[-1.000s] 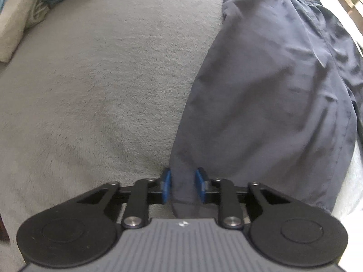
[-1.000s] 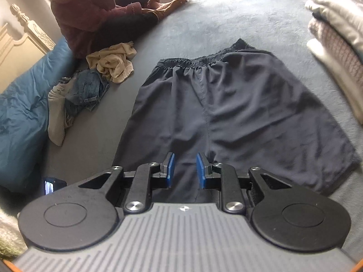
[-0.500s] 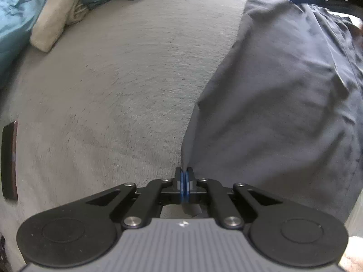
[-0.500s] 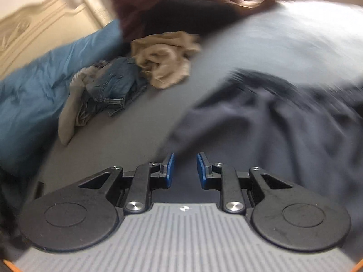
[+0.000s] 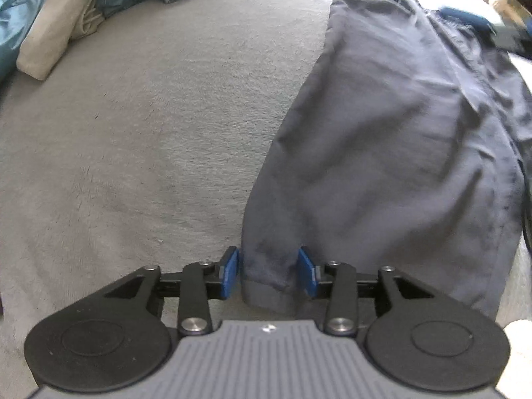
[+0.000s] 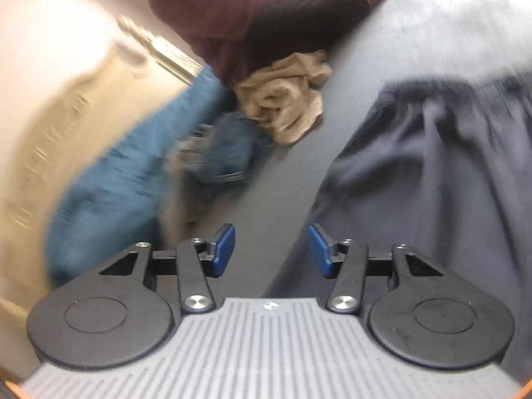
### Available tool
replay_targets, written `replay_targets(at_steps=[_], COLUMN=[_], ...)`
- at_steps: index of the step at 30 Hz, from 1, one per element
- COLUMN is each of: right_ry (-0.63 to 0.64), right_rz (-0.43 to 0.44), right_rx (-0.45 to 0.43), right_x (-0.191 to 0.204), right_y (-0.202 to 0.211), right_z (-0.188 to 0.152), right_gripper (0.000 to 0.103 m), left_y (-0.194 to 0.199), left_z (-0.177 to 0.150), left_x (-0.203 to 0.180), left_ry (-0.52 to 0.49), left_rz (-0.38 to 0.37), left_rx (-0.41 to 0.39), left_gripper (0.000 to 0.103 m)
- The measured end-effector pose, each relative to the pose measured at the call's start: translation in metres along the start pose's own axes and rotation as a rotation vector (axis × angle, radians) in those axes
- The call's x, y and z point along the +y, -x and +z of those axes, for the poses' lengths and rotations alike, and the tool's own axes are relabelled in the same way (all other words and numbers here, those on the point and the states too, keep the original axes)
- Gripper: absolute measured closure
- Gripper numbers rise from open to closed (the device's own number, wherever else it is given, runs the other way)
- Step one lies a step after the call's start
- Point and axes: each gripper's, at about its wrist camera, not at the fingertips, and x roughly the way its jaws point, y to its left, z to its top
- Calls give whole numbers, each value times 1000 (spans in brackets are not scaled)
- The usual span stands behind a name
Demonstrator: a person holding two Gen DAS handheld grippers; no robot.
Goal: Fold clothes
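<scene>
On the bed (image 5: 133,153): your navy shorts (image 5: 382,133) lie lengthwise, waistband far.
Left claw (image 5: 268,274): open, astride the hem.
Right claw (image 6: 272,249): open, empty.
Writing: none legible.

The shorts (image 5: 392,153) are being spread flat on the bed (image 5: 139,153), with the pile of clothes (image 6: 282,109) lying to their left.

Both wrist views, low, share the shorts (image 5: 382,139).

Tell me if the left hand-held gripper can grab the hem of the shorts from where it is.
Probably yes: the left hand-held gripper is open with the shorts hem corner already between its fingers, nothing blocking.
</scene>
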Motion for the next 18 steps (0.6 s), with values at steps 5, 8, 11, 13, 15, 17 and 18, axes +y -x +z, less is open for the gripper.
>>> replay_targets(at_steps=[5,8,11,13,15,17,18], right_ry=[-32,113,303,516,731,881,902], right_rz=[65,3,-78,-165,-246,-309,-332], right_rx=[88,184,266,296,313,318,321], right_x=[16,52,93,128,160,179,182], right_y=[38,19,-11,-37,-61,-85,-95], right_z=[-65,-111,-157,-193,-228,-254,-260], right_gripper=[47,45,45,45,45,45,45], left_y=[21,29,32,33,35,37,42], left_z=[-26,-33,-26,-21,-16,-11,-12], left_x=[33,45,63,76,88,100,101], left_ry=[32,94,163,210,256,301,299], left_rz=[-102,-127,-139,-146,-154,-161,-164], left_rx=[-46,-86,-124,-150,-175,-201,-216], left_gripper=[58,58,60,61,61,61,61])
